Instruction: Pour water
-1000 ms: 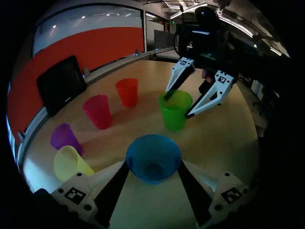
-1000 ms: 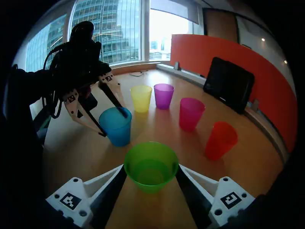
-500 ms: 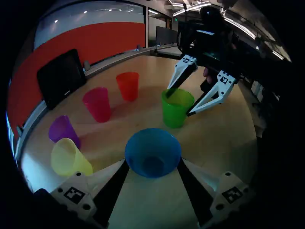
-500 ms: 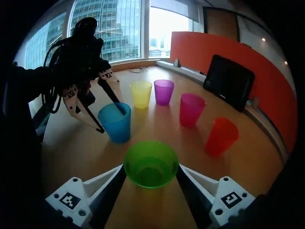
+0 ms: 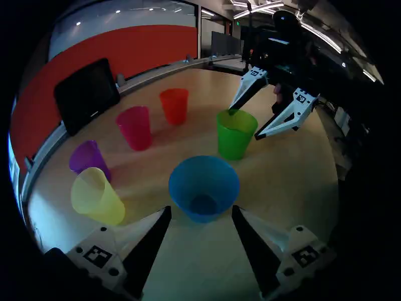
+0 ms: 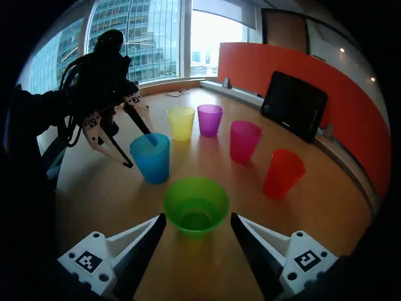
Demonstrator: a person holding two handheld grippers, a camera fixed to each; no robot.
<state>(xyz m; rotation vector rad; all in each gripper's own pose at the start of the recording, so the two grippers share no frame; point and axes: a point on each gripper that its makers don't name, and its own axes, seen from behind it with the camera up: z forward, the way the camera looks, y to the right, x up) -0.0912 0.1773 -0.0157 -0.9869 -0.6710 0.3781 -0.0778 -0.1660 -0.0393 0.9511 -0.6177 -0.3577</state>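
the left hand-held gripper (image 5: 200, 209) is apart, with the blue cup (image 5: 203, 181) standing at its tips. the right hand-held gripper (image 6: 197, 216) is apart too, with the green cup (image 6: 196, 202) at its tips, on the surface (image 6: 321, 200).

Left gripper (image 5: 200, 209), right gripper (image 6: 197, 216): white plastic fingers (image 5: 131, 232), black inner pads (image 5: 146, 251), square black-and-white tag (image 5: 98, 256) per finger, small dark screws (image 5: 116, 273). Far-off gripper body black, looped black cables (image 6: 68, 83). Dark sleeve (image 6: 30, 106).
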